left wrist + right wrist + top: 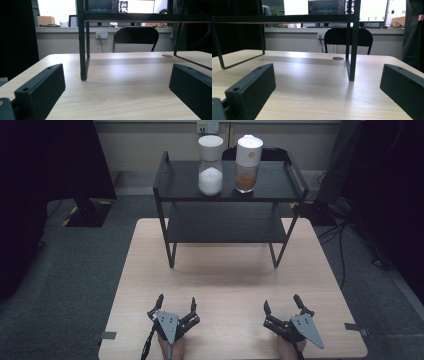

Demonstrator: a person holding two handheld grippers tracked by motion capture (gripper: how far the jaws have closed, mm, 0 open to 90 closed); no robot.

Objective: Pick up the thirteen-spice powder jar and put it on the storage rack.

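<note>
My left claw (176,306), right claw (283,306): both agape, empty, resting on bench (230,285). Risk: reaching for shelf-top white-powder jar (210,166), brown-powder jar (248,164), I clip rack (165,215), topple them.

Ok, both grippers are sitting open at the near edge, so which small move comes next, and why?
Probably lift the left gripper and carry it forward toward the white-filled jar on the top shelf of the black rack. Both grippers, the right gripper too, rest open and hold nothing, far from the two jars; the brown-filled jar stands beside it.
</note>
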